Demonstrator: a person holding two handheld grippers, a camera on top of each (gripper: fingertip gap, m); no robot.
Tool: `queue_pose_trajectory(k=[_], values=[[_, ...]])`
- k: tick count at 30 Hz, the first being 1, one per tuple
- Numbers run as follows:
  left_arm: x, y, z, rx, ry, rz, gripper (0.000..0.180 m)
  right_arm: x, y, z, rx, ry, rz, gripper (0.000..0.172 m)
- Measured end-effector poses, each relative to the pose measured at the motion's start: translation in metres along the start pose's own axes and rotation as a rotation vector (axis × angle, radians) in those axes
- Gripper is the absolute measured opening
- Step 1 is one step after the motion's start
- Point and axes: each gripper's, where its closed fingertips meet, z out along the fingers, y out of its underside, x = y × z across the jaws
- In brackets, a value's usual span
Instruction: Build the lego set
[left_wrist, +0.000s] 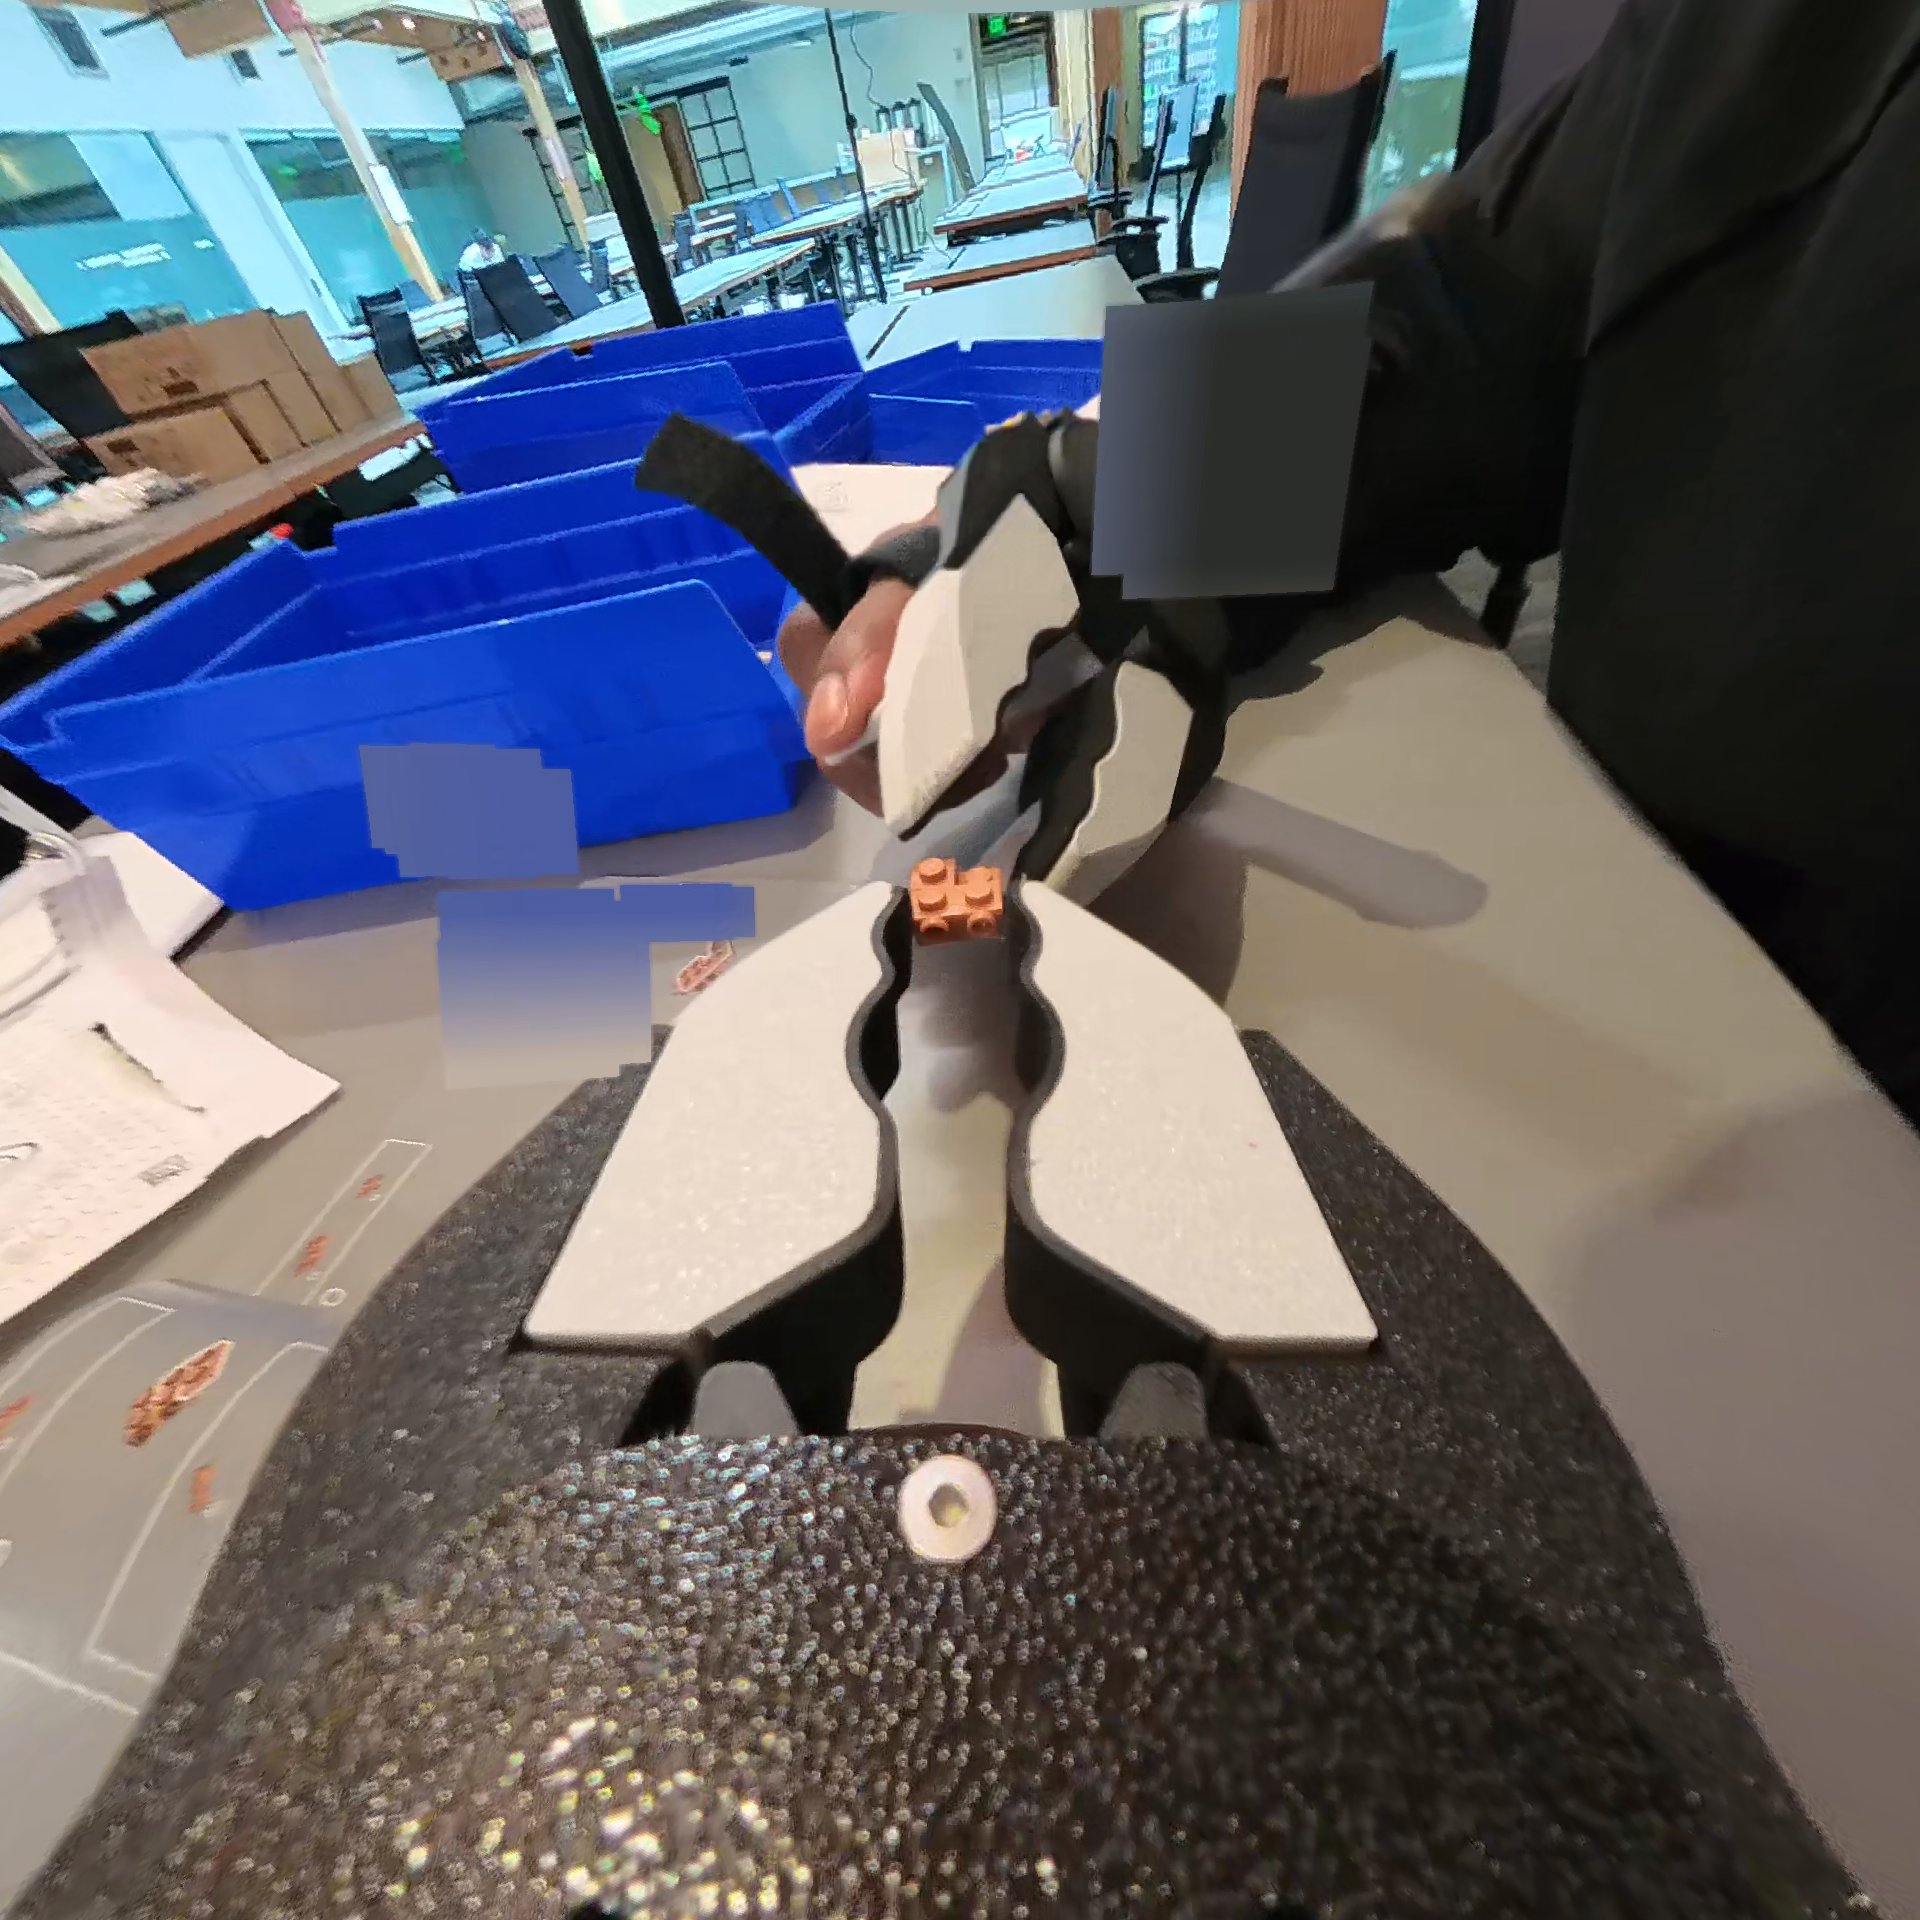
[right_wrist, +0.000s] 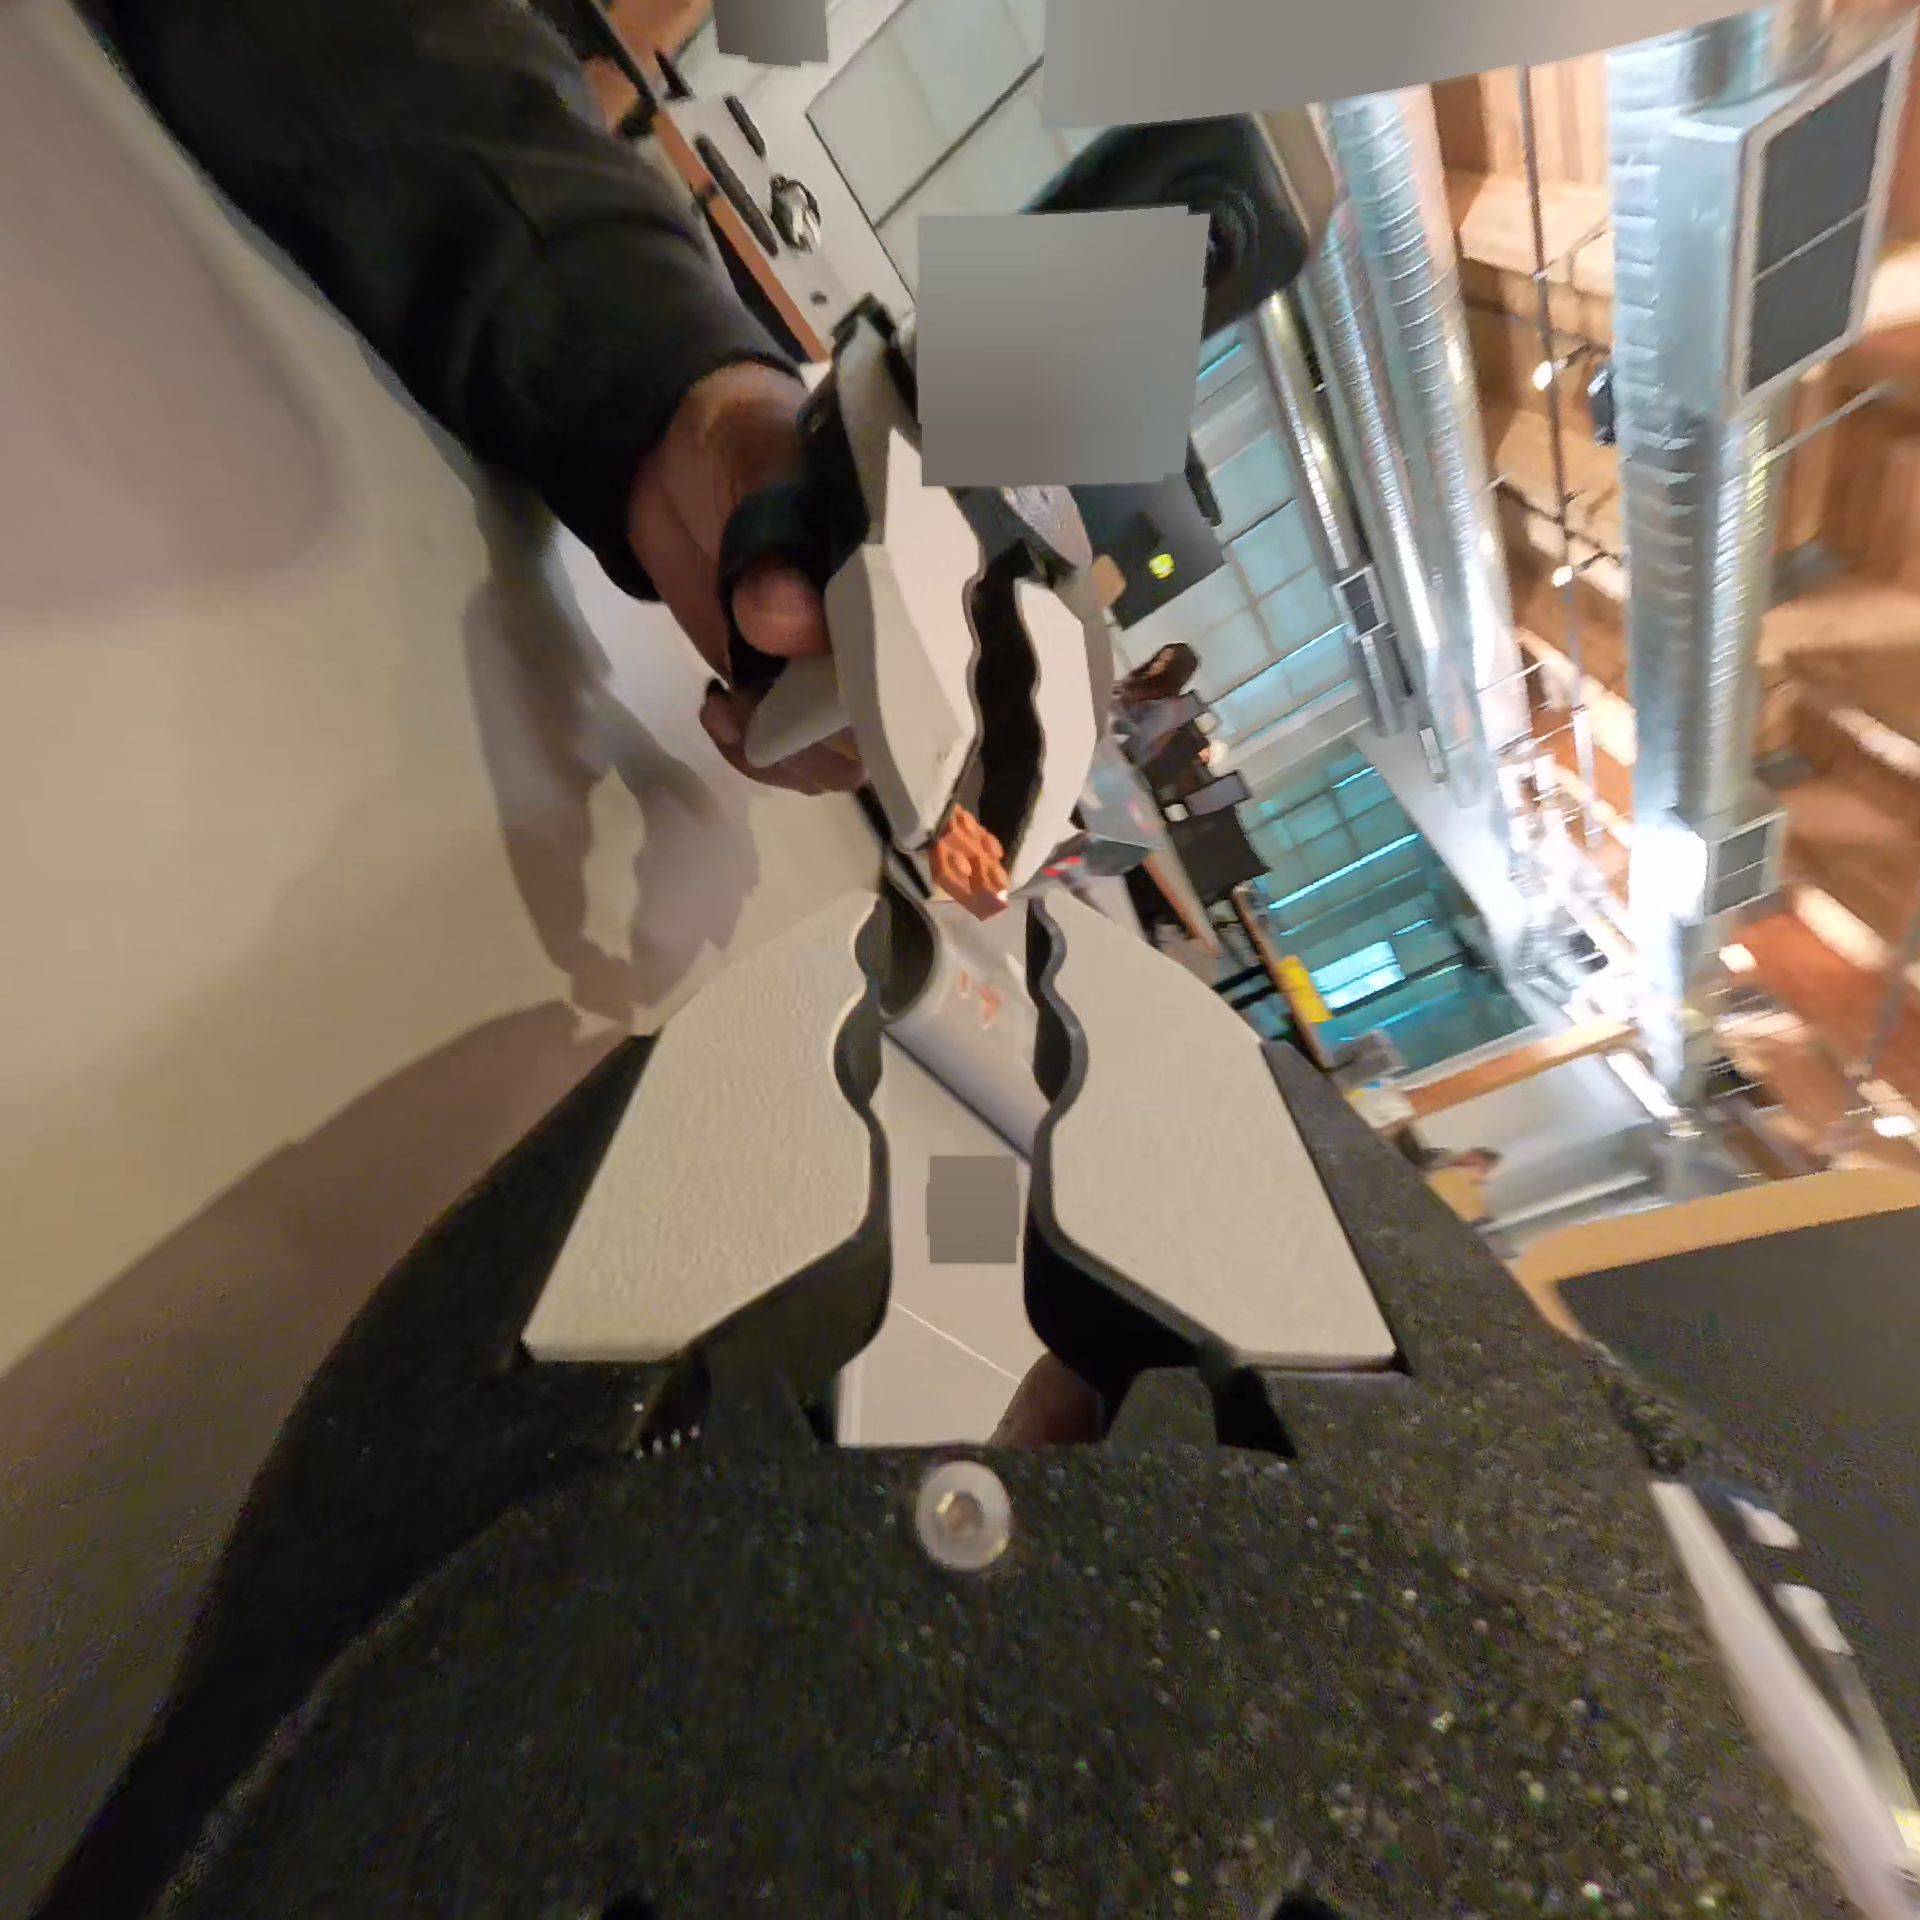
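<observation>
Left hand-held gripper (left_wrist: 957, 906) clamped on orange studded brick (left_wrist: 956, 904) at fingertips, above table (left_wrist: 1455, 1039); right hand-held gripper (right_wrist: 954, 914) – fingers apart, empty – just beside brick; blue bins (left_wrist: 468, 665) behind.

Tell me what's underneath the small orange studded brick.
Bare grey tabletop shows beneath the small orange studded brick, pinched in the left claw tips. The brick's own underside faces away, unseen.

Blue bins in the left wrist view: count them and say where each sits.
3 at least: front blue bin nearest, second blue bin behind, third blue bin farther right; others may be hidden.
</observation>
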Motion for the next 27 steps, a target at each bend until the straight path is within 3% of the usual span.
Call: queue_pose_trajectory(k=[9,27], values=[[-0.003,0.005,0.000,-0.017,-0.026,0.041,0.016,0.001,0.000,-0.002,0.050,-0.091,0.367,0.026],[-0.007,0.009,0.001,-0.016,-0.034,0.018,0.016,-0.001,0.010,-0.001,0.038,-0.111,0.485,0.020]])
